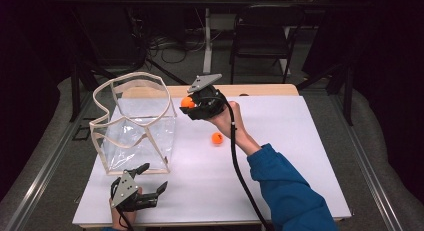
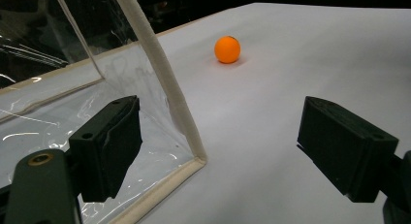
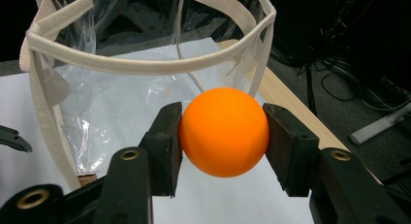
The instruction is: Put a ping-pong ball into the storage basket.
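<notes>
My right gripper is shut on an orange ball and hangs in the air just right of the clear plastic bag with a cream trim. In the right gripper view the ball is squeezed between both pads, with the bag's open rim right behind it. A second orange ball lies on the white table, and shows far off in the left gripper view. My left gripper rests open near the front edge, by the bag's near corner.
A wooden strip runs along the table's far edge. Behind it stand a black chair and a white table leg with cables on the floor. A blue sleeve crosses the front right of the table.
</notes>
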Tool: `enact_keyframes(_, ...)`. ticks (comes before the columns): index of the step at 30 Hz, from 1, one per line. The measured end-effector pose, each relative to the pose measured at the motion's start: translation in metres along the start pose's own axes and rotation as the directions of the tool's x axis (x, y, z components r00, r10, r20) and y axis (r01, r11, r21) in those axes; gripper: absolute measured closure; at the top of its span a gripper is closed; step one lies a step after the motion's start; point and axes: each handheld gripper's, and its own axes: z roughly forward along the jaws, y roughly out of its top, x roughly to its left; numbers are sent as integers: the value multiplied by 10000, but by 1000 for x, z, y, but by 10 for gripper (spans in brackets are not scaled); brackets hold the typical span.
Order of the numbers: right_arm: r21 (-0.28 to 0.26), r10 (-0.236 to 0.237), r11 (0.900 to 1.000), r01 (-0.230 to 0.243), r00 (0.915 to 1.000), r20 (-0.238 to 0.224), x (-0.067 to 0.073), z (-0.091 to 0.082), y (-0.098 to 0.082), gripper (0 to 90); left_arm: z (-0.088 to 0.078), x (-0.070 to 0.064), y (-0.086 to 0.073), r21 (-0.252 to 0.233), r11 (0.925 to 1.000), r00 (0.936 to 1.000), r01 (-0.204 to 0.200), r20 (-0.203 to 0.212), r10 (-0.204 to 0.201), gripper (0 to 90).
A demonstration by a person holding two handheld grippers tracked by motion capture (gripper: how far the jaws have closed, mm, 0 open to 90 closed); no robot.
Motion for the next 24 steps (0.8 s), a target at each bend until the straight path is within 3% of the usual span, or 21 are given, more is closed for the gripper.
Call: enact_keyframes(24, -126, -100, 9999, 101, 9999, 61, -6, 4, 22, 512, 0, 1, -1, 5, 10000, 10000, 15, 38, -15, 158)
